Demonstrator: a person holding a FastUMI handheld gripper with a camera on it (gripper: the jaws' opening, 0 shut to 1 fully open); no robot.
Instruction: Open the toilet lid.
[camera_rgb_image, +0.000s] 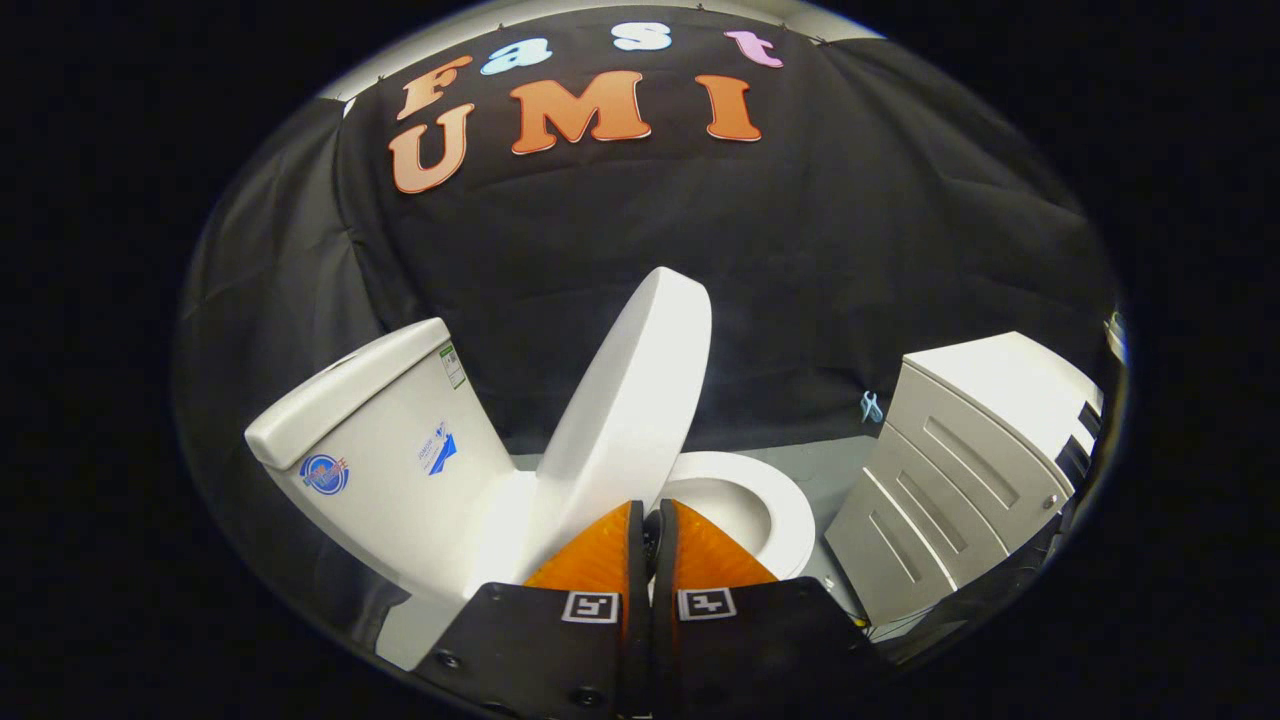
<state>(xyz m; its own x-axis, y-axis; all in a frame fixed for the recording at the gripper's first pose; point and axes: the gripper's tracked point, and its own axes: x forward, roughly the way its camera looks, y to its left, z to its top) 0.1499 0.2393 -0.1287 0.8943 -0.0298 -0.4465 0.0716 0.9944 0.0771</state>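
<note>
Item count: one toilet (400, 470), comprising one tank (380, 440), one raised lid (630, 400) and one seat (770, 505). One cabinet (970, 470) with three drawer fronts. One blue clip (871, 407). One gripper (650, 520), two fingers.

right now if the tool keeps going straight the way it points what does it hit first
Most likely the raised lid: the shut tool has its tips at the lid's lower edge, with the seat just beyond. Depth is unclear, so it could slip past the lid onto the seat instead.
</note>
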